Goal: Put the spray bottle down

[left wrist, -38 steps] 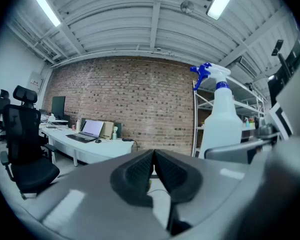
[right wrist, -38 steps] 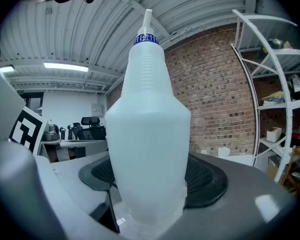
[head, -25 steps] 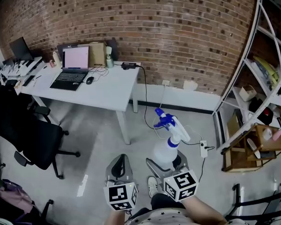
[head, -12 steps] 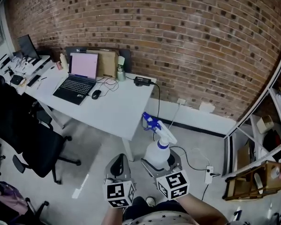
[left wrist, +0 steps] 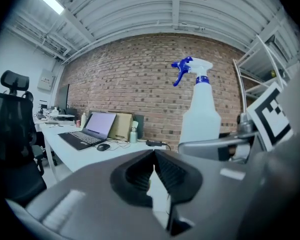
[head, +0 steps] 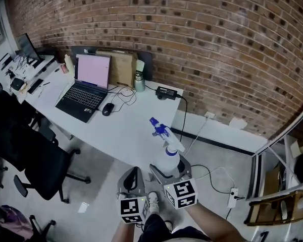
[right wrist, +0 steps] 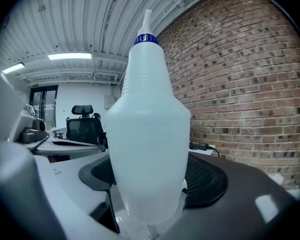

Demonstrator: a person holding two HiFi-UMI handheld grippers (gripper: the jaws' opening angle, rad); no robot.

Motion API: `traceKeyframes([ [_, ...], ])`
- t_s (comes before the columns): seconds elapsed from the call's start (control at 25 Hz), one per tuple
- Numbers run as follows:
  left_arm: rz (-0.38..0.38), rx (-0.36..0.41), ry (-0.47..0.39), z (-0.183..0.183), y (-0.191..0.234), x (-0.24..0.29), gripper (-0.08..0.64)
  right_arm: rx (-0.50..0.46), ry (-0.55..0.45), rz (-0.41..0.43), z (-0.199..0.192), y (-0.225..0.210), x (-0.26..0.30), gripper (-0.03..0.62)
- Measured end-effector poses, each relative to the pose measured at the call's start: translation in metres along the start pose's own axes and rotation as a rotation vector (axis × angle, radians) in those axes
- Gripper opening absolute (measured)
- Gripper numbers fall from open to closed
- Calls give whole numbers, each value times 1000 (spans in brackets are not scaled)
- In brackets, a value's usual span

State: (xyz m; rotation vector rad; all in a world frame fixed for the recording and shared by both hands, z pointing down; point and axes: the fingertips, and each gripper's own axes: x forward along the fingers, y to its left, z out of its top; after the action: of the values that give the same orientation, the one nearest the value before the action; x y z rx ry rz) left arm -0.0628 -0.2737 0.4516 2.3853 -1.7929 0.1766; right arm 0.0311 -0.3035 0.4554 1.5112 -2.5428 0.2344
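A white spray bottle (head: 167,159) with a blue trigger head stands upright between the jaws of my right gripper (head: 167,174), which is shut on its body. In the head view it hangs in the air by the near edge of the white desk (head: 126,132). The right gripper view shows the bottle (right wrist: 147,134) filling the space between the ribbed pads (right wrist: 210,179). My left gripper (head: 132,181) sits just left of it, shut with nothing held. In the left gripper view its pads (left wrist: 140,176) meet, and the bottle (left wrist: 201,119) rises to the right.
On the desk are an open laptop (head: 86,87), a mouse (head: 106,109), a cardboard box (head: 122,67), a small flask (head: 139,81) and a power brick (head: 167,92) with cables. A black office chair (head: 35,160) stands to the left. A brick wall runs behind.
Both grippers and the bottle have come closer to the desk, from over the floor to its near edge. The grip on the bottle is unchanged.
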Motion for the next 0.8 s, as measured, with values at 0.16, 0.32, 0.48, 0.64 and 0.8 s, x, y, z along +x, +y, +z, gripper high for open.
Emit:
traceKeyframes([
  [0.16,-2,-11,12,-15,30,51,8,15,-11,-2,-3,-17,67,400],
  [0.32,13,-53,39,-34,59,92,8,2,2,1,-17,-28,123,400],
  [0.48,28,-99,51,-46,83,123,8,-19,12,2,-31,-35,163,400],
  [0.64,38,-103,55,-52,93,141,8,-38,26,6,-43,-37,183,400],
  [0.8,38,-105,64,-58,94,151,8,-39,40,8,-52,-38,191,402],
])
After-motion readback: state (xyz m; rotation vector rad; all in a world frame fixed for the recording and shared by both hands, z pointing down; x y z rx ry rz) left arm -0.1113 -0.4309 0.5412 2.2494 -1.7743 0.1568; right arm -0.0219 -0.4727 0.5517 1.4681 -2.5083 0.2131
